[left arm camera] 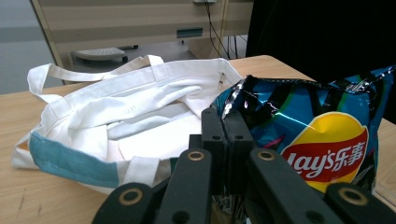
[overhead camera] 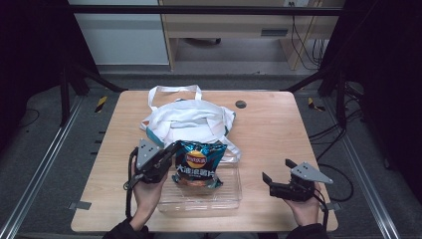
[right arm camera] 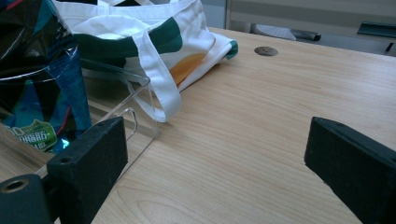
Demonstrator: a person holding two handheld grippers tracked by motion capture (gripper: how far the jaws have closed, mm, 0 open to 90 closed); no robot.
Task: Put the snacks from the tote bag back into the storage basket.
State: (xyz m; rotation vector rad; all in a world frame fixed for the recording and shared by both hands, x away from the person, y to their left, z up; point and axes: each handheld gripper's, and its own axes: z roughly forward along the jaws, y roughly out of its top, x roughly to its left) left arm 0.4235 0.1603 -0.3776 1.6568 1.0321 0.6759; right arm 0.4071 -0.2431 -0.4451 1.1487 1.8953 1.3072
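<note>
Two grippers: left gripper (overhead camera: pixel 171 151) pinches the blue foil crisp bag (overhead camera: pixel 198 164) at its top-left corner. Bag stands in a clear plastic tray (overhead camera: pixel 229 196). Right gripper (overhead camera: pixel 275 172), right of the tray, gapes wide, holding nothing.

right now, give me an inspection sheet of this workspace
surface: wooden table, bare on its right half, small dark round cap near the far edge
job's things: blue chip bag in a clear plastic tray; white tote bag lying slumped behind it
clutter: nothing seen
grippers: left gripper jaws shut on the chip bag's top corner; right gripper jaws open, empty, over bare table right of the tray
cables: black cable trailing from the left gripper; loose cables on the floor at right
surroundings: metal frame rails, wooden desk beyond
</note>
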